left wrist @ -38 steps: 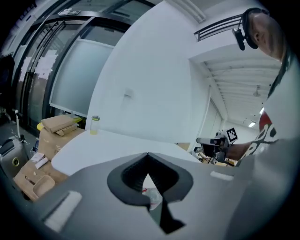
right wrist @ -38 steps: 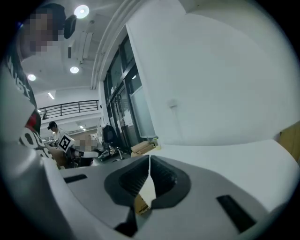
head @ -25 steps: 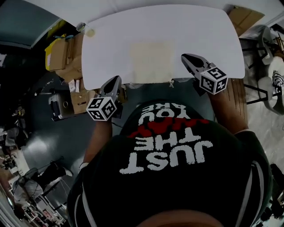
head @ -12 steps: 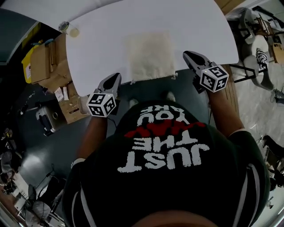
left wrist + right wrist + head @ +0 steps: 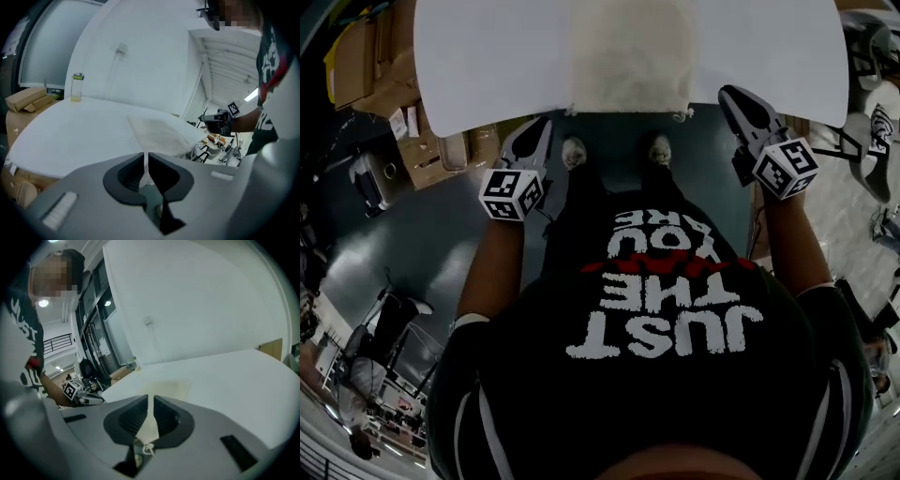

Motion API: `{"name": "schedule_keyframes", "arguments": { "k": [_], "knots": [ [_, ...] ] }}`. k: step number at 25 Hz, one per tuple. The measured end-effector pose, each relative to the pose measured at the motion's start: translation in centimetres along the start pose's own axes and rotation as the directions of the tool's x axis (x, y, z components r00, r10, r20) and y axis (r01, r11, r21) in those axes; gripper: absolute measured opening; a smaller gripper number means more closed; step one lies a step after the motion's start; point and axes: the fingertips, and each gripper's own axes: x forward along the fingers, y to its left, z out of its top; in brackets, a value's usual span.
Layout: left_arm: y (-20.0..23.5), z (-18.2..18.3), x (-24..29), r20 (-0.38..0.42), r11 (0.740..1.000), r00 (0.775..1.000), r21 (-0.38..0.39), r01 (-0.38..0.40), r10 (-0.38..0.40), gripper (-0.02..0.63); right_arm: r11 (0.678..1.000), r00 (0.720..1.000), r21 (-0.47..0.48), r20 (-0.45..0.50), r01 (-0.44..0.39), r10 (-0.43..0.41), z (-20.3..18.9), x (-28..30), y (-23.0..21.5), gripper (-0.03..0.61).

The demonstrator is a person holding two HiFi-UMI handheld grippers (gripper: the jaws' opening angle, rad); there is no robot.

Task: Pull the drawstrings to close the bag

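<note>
Cream fabric bag (image 5: 628, 56) lies flat on the counter (image 5: 487, 66). Left hand-held gripper (image 5: 539, 129) is clamped on the bag's left drawstring (image 5: 146, 164), and right hand-held gripper (image 5: 735, 96) on its right drawstring (image 5: 150, 422). Pulling step is likely in hand; next, draw both cords away from the bag.

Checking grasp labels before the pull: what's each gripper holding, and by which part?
Both hold drawstrings of the bag: the left gripper pinches the left drawstring near its end; the right gripper pinches the right drawstring just above its knotted end.

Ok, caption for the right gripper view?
Right gripper shut on a knotted drawstring, cream bag on the white table beyond.
</note>
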Motion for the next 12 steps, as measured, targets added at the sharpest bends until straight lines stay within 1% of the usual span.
{"name": "schedule_keyframes", "arguments": {
  "k": [1,2,4,5,8,9,12],
  "knots": [
    [0.1,-1.3,0.3,-0.019,1.000,1.000,0.010,0.008,-0.007,0.019,1.000,1.000,0.004,0.000,0.003,-0.003,-0.5,-0.1,-0.1,0.008],
    [0.2,-2.6,0.7,-0.045,0.999,0.999,0.031,0.017,-0.016,0.046,1.000,1.000,0.009,-0.002,0.007,-0.007,-1.2,-0.2,-0.2,0.008],
    [0.5,-5.1,1.8,-0.097,0.994,0.995,0.107,0.033,-0.022,0.108,1.000,1.000,0.025,-0.016,0.015,-0.015,-2.6,-0.3,-0.3,0.008],
    [0.6,-6.1,2.4,-0.117,0.988,0.993,0.154,0.035,-0.017,0.126,0.999,0.999,0.037,-0.028,0.018,-0.017,-3.5,-0.4,-0.2,0.008],
    [0.9,-8.3,4.3,-0.157,0.957,0.988,0.288,0.039,0.007,0.143,0.997,0.997,0.079,-0.075,0.024,-0.019,-6.4,-0.4,0.1,0.008],
    [0.9,-8.7,5.0,-0.163,0.947,0.987,0.319,0.046,0.007,0.143,0.995,0.996,0.091,-0.091,0.031,-0.023,-7.3,-0.3,0.1,0.008],
    [1.3,-10.0,6.8,-0.174,0.924,0.985,0.376,0.073,-0.007,0.143,0.993,0.989,0.107,-0.148,0.043,-0.027,-10.0,0.5,0.6,0.008]
  ]
}}
